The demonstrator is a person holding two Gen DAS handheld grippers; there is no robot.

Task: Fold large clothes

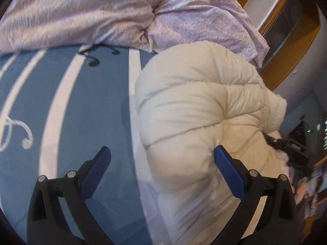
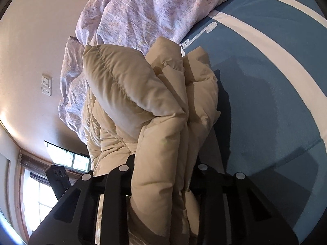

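- The cream puffy jacket (image 1: 196,110) sits bunched on the bed (image 1: 67,106), near the pink duvet (image 1: 102,10) — no neat fold yet, I'd say.
- The right claw (image 2: 163,175) is clamped on a thick gathered bundle of the jacket, lifting it.
- The left claw (image 1: 162,153) is spread apart, holding nothing, one finger against the jacket's side.
- Flattening and squaring look left to do — roughly midway.

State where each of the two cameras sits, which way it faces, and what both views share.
Left wrist: on the left gripper, facing along its open fingers over the blue striped bedsheet toward the cream puffer jacket.
Right wrist: on the right gripper, facing the jacket bunched between its fingers.
Shared: jacket, bedsheet, pink duvet.
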